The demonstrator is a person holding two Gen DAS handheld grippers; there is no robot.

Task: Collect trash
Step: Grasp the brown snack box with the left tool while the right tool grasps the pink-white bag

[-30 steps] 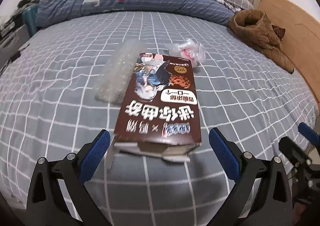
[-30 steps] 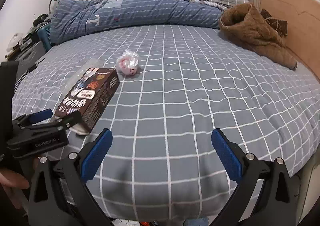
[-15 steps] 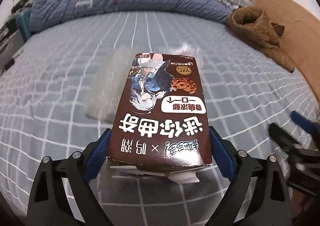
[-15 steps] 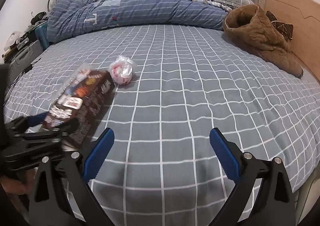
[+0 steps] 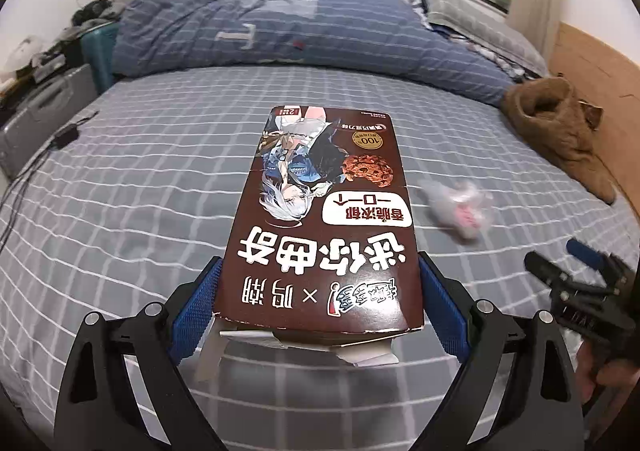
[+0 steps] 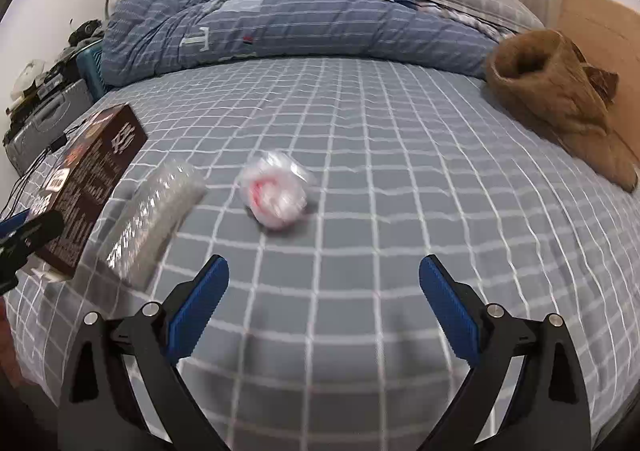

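Your bed (image 6: 400, 155), under its grey checked sheet, fills both views, with the blue duvet (image 5: 280, 31) bunched along the far side at twelve o'clock and a brown garment (image 6: 560, 99) at about two o'clock.

The biggest piece of trash is the brown cookie box (image 5: 324, 219). A second ago it lay flat on the sheet ahead of your left gripper (image 5: 318, 307), whose jaws stood wide with nothing between them. Now the blue pads are clamped on the box's two long sides, and the box looks tilted up off the bed; in the right wrist view its far end is raised at nine o'clock. It has an open, torn flap at the near end, so I'd judge the cardboard could flex under the squeeze.

With the box lifted, the clear plastic tray (image 6: 156, 219) it partly covered now lies exposed at ten o'clock from your right gripper (image 6: 324, 303), flat on the sheet. That leaves two items on the bed.

The smallest is the crumpled clear bag (image 6: 276, 191) with something pink inside, at about eleven o'clock, near the tray but apart from it. Your right gripper's jaws are apart and empty. It has swung toward this bag, which seems the natural next pick-up.
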